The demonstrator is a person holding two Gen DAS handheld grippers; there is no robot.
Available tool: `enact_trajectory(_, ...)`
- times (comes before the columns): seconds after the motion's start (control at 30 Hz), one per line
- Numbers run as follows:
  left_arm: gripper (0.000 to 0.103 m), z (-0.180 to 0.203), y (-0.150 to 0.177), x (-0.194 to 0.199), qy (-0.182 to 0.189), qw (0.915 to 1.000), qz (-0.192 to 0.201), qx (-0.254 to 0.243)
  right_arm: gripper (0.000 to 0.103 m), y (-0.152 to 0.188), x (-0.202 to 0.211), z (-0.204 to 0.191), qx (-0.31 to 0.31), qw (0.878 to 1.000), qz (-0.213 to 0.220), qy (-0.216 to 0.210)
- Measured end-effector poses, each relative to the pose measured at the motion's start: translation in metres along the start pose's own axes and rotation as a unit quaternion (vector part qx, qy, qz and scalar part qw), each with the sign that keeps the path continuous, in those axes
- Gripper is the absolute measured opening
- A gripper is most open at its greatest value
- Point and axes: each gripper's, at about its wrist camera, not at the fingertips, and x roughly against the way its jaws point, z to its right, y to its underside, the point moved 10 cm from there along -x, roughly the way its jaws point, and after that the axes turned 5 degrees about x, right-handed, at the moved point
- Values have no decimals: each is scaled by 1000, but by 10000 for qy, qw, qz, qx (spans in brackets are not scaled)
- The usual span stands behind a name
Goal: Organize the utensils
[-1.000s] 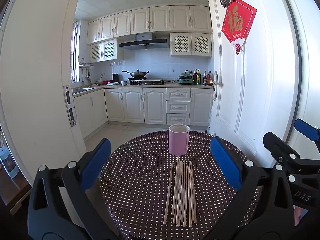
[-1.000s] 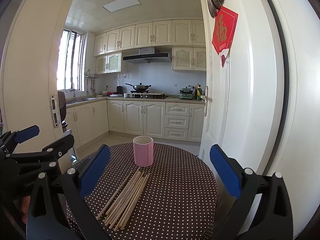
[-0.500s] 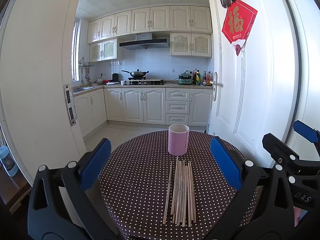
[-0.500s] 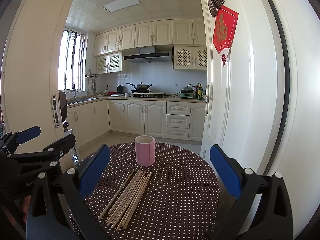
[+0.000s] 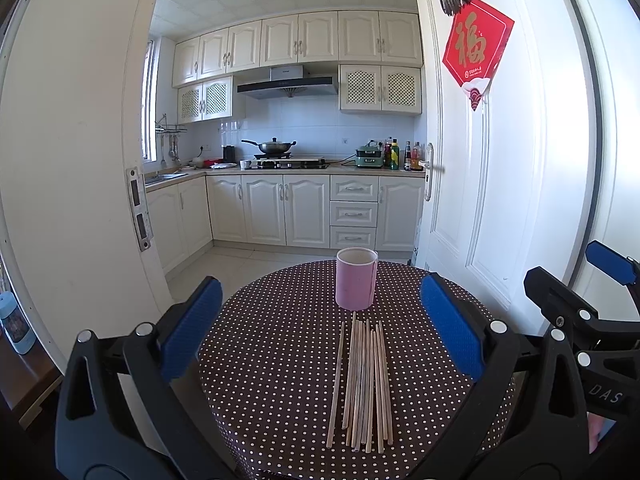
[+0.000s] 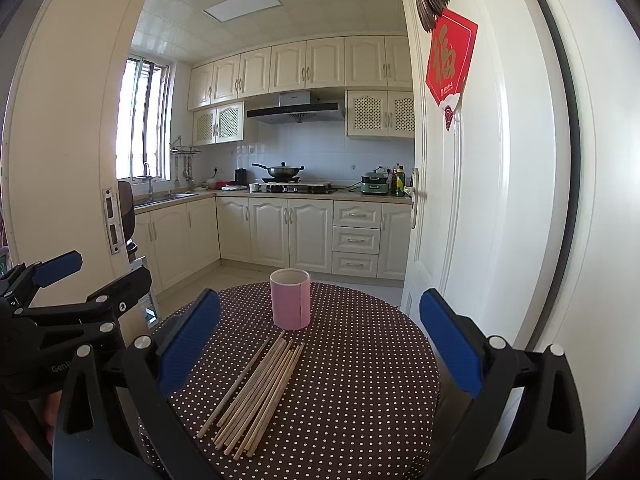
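While above chopsticks [image 5: 364,384], both grippers' jaws wide, empty.

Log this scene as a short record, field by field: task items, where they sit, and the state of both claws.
surface: round table under a dark polka-dot cloth
holder: pink cup, upright, at the table's far side
utensils: wooden chopsticks, loose, lying flat in front of the cup, none in it
left claw: open, holding nothing, above the table's near edge
right claw: open, holding nothing, beside the left one
progress: no chopstick picked up yet
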Motion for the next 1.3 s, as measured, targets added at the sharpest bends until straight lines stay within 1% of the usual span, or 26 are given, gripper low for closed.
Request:
enact_trajectory(0.27,97,1,-2,1,-8,10000,29,-9,96,-1,1,0,-6,10000,0,-2)
enact_trajectory(0.4,97,0,0,0,78,10000,-25,27,96,-2,2,0,2,10000,8,-9)
enact_trajectory(0.5,97,0,-2,1,-28,10000,44,-31,96,-2,1,-2,41,10000,2,-13)
enact_trajectory(1.03,97,1,-1,-2,-5,10000,5,-38,96,-1,0,-2,21,10000,-29,-30)
enact_trajectory(1.17,97,1,0,-4,-19,10000,-20,-37,96,1,-5,-2,-16,10000,-81,-37)
enact_trajectory(1.3,97,-1,5,-13,-16,9999,-129,-42,96,6,-14,1,-85,9997,-232,-31)
